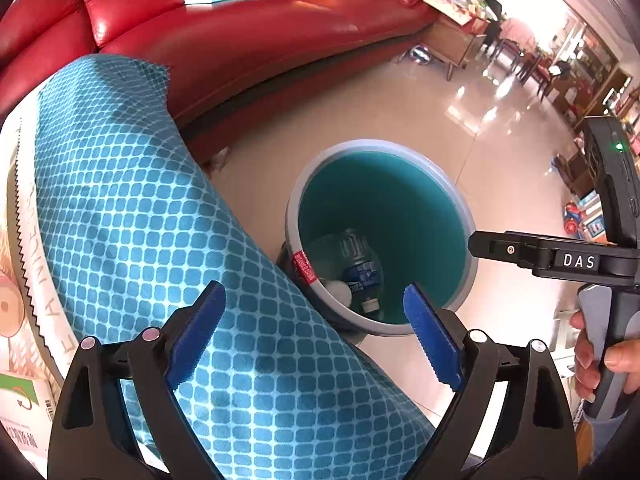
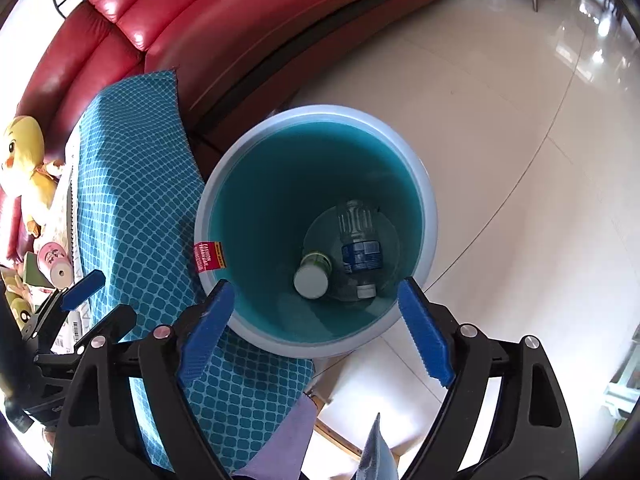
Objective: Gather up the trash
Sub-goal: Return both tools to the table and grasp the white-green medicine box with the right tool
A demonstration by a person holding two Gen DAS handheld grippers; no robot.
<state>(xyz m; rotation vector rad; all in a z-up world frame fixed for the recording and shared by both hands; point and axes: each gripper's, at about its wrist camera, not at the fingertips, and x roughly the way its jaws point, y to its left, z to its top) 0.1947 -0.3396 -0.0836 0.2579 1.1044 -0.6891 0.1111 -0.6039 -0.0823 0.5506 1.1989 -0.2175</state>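
A round trash bin with a grey rim (image 1: pixel 460 204) (image 2: pixel 430 200) and teal inside stands on the floor beside the table. At its bottom lie a clear plastic bottle with a blue label (image 1: pixel 362 270) (image 2: pixel 360 254) and a small white-capped container (image 1: pixel 340 290) (image 2: pixel 312 276). My right gripper (image 2: pixel 316 285) hangs straight above the bin, open, nothing between its blue pads. My left gripper (image 1: pixel 314 290) is open and empty too, over the table edge to the bin's left. One of the left gripper's blue fingers (image 2: pixel 82 290) shows at the left of the right wrist view.
A blue checked tablecloth (image 1: pixel 160 220) (image 2: pixel 132 200) covers the table next to the bin. A red sofa (image 1: pixel 240 40) (image 2: pixel 240 32) runs behind. A yellow plush duck (image 2: pixel 24 156) and small items sit at the table's far side. A hand (image 1: pixel 600 364) holds the right gripper's handle. Glossy tiled floor (image 2: pixel 500 120) lies to the right.
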